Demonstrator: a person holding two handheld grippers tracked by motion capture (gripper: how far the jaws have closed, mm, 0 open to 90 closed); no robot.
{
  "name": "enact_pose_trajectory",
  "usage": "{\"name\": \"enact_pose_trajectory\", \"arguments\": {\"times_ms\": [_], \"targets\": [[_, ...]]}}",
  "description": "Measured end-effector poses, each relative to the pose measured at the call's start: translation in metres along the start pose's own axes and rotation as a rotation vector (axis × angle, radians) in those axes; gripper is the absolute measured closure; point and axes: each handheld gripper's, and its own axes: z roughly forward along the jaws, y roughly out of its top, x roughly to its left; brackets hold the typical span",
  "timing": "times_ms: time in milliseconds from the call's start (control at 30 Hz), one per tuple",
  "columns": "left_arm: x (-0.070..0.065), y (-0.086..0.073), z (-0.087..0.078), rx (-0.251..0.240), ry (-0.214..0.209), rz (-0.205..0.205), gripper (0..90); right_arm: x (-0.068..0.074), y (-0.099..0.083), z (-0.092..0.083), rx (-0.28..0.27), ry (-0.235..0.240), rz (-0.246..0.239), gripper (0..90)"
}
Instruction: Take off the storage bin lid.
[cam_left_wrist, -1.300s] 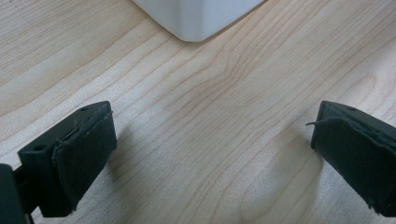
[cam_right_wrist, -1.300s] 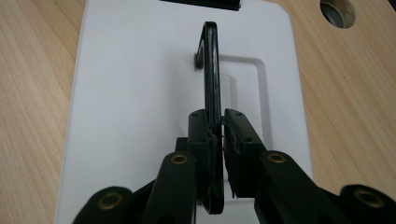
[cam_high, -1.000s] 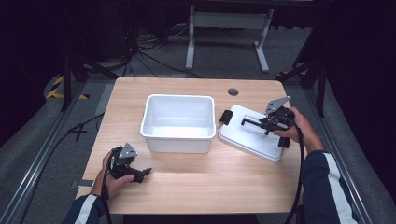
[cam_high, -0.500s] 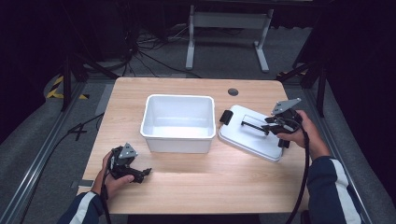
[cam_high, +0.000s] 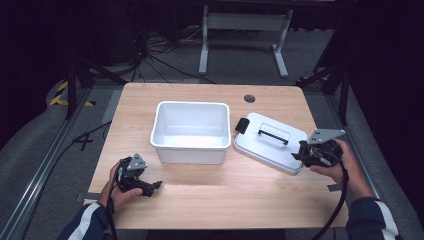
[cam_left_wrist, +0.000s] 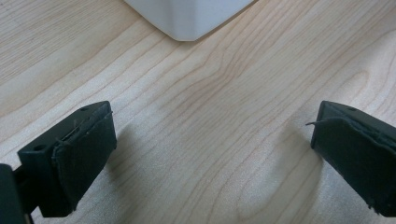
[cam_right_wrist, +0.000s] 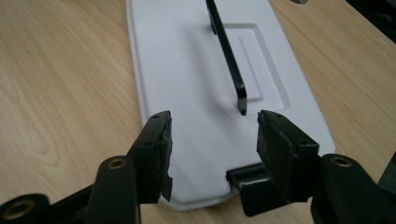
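Note:
A white lid (cam_high: 265, 145) with a black handle (cam_high: 274, 134) lies flat on the table, right of an open white bin (cam_high: 190, 155). My right gripper (cam_high: 300, 152) is at the lid's right end, pointing at it. Its jaws have just been opening and grip nothing. In the right gripper view the right gripper (cam_right_wrist: 212, 140) hovers over the near end of the lid (cam_right_wrist: 187, 70), short of the handle (cam_right_wrist: 229, 51). My left gripper (cam_high: 156, 186) rests at the front left, open wide. Bare wood lies between the left gripper (cam_left_wrist: 210, 154) jaws, with a corner of the bin (cam_left_wrist: 187, 18) ahead.
The wooden table (cam_high: 210, 200) has a round black grommet (cam_high: 249, 98) near its far edge. A black latch (cam_high: 242, 125) sits on the lid's end by the bin, and another latch (cam_right_wrist: 243, 179) on its near end. Dark floor, cables and a metal stand lie beyond.
My right gripper has let go of the lid's handle and drawn back to the right, to the lid's end, with its jaws wider apart. The left gripper has stayed put.

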Motion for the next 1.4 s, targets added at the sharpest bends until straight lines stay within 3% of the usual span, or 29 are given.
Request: {"name": "enact_pose_trajectory", "arguments": {"times_ms": [233, 367, 733, 800, 933, 1400], "targets": [[0.001, 0.001, 0.001, 0.002, -0.010, 0.012, 0.2, 0.017, -0.030, -0.015, -0.032, -0.016, 0.012, 41.7], [0.001, 0.001, 0.001, 0.006, -0.017, 0.014, 0.2, 0.026, -0.050, -0.012, -0.044, -0.015, 0.008, 39.5], [0.000, 0.002, 0.001, 0.010, -0.010, 0.012, 0.4, 0.038, -0.102, 0.013, -0.036, 0.034, 0.158, 31.5], [0.001, 0.002, 0.000, 0.009, -0.003, 0.019, 0.5, 0.038, -0.108, 0.017, -0.064, 0.050, 0.215, 28.6], [0.000, 0.002, 0.001, 0.010, -0.012, 0.005, 0.3, 0.035, -0.114, 0.021, -0.098, 0.050, 0.274, 21.2], [0.000, 0.002, 0.001, 0.007, -0.012, 0.009, 0.5, 0.035, -0.113, 0.023, -0.098, 0.040, 0.277, 18.8]]}}
